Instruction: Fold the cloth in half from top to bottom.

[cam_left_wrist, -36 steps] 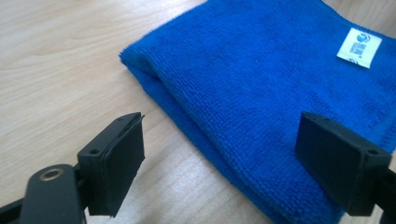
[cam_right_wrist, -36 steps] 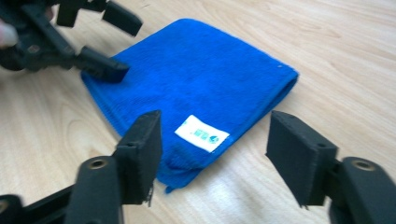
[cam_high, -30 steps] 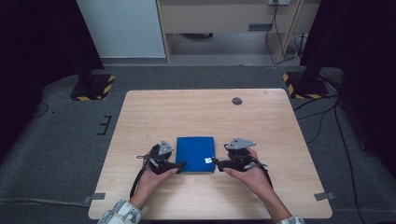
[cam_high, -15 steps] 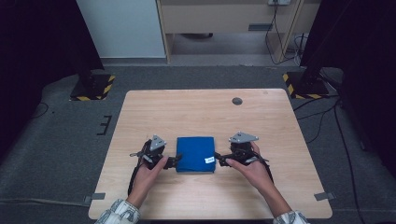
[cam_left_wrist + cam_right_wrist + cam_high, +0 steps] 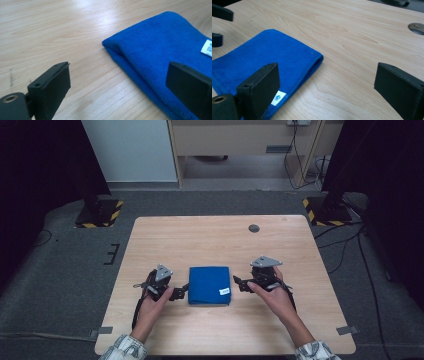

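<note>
You are at the approach step: both tools are lined up on the folded blue cloth [image 5: 209, 285], which lies flat on the wooden table [image 5: 210, 240] in the lower middle of the high view, its white label [image 5: 224, 291] near its lower right corner. Your left gripper [image 5: 182, 292] sits at the cloth's left edge and your right gripper [image 5: 239, 283] just off its right edge, each pointing inward at it.

Both tools are released, jaws spread wide with nothing between them. In the left gripper view the blue cloth [image 5: 162, 57] fills the right half, one jaw standing over bare wood and the other in front of the cloth. In the right gripper view the cloth [image 5: 267, 62] lies at the left, with one jaw in front of it and the other over bare table.

Judging from this, your next move calls for lowering each tool so one jaw slides under an edge layer, then clenching on the fabric, not the wood

Your forearms come in from the bottom of the high view, angled inward, hands low over the table
</note>
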Tool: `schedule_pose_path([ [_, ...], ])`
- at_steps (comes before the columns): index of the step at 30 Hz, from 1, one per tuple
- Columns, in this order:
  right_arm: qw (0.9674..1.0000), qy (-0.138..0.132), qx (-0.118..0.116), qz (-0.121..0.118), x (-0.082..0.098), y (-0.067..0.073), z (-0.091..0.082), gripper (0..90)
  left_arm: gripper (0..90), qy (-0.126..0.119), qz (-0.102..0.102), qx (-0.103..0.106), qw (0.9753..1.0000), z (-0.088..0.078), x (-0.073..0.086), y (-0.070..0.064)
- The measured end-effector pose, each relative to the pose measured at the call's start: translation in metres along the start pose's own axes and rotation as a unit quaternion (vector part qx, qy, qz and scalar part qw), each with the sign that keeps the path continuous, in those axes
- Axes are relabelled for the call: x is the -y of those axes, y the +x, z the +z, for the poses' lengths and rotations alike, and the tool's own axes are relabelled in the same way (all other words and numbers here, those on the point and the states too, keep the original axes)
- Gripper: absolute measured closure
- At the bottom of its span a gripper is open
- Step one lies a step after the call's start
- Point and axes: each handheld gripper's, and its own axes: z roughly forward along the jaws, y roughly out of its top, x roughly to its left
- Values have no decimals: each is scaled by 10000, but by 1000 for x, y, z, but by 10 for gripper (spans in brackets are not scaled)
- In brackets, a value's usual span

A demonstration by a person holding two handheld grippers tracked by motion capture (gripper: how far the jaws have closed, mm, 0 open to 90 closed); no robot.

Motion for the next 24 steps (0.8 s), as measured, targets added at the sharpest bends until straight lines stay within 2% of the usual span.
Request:
schedule_pose_path([
  [12,9999,58,65,135,10,-18,-11,71,58,156,-39,-67,9998,-7,11,7],
  [24,9993,264,181,190,38,-34,-25,74,61,326,5,-19,9995,-4,14,5],
])
